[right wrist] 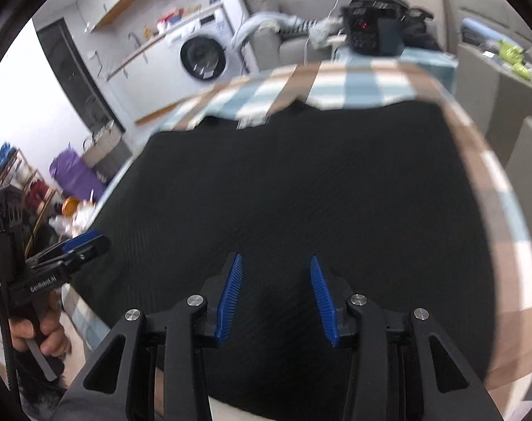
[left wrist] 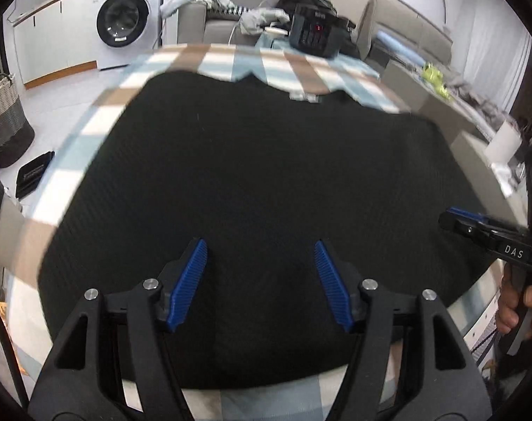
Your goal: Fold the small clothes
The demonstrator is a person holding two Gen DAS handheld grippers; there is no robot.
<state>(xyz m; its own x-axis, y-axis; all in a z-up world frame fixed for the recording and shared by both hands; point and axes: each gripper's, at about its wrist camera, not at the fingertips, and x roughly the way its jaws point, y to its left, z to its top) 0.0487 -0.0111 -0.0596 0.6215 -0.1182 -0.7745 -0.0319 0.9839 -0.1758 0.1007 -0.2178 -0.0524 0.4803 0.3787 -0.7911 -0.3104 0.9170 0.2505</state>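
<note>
A black knitted garment (left wrist: 259, 161) lies spread flat over a checked tablecloth (left wrist: 210, 59) and fills most of both views (right wrist: 301, 182). My left gripper (left wrist: 260, 249) hovers over its near part, jaws open, nothing between the blue pads (left wrist: 187, 284). My right gripper (right wrist: 274, 263) also stands open above the near part of the cloth, its blue pads (right wrist: 229, 301) apart from the fabric. The right gripper (left wrist: 483, 231) shows at the right edge of the left wrist view, held by a hand. The left gripper (right wrist: 69, 249) shows at the left edge of the right wrist view.
A black box with a red light (left wrist: 317, 33) sits at the table's far end. Behind it are a grey sofa with clothes (left wrist: 210, 10) and a washing machine (left wrist: 125, 22). A woven basket (left wrist: 4, 119) stands on the floor at left. A cluttered grey counter (left wrist: 452, 91) runs along the right.
</note>
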